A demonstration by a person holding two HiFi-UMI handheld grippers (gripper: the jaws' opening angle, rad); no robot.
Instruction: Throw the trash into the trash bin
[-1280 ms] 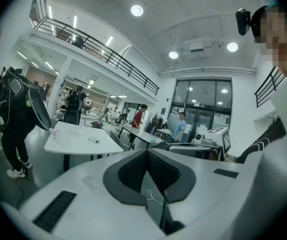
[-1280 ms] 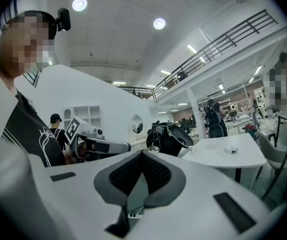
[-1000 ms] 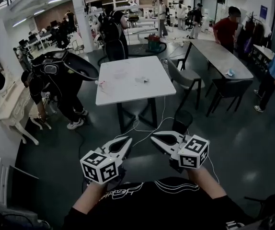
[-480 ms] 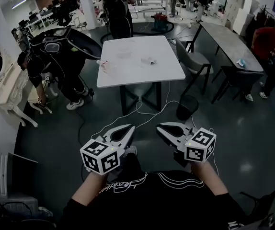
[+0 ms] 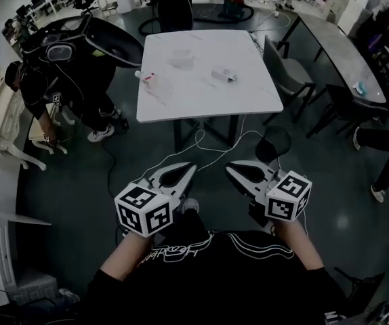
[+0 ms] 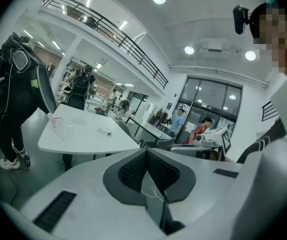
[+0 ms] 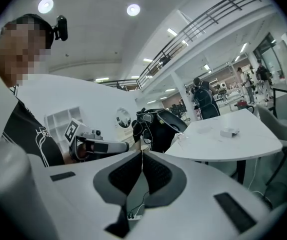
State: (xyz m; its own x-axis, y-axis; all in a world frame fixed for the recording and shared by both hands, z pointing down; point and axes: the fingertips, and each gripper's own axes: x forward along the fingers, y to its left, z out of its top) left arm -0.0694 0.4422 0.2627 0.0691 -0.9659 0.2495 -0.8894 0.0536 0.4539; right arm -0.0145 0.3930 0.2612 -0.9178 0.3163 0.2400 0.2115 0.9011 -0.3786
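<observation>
Left gripper (image 5: 186,170): jaws closed, nothing held. Right gripper (image 5: 232,170): likewise. Trash (image 5: 223,75) lay on the white table (image 5: 201,103), well apart from both. Black trash bin (image 5: 274,143) stood beside that table.

- Right gripper (image 7: 142,152): jaws closed, tips touching, nothing between them;
- Left gripper (image 7: 123,145): level, left of and beyond those tips;
- White worktop (image 7: 218,146): at right, carrying a small white box (image 7: 229,132);
- White cable (image 7: 139,204): visible on the floor below the pads.
</observation>
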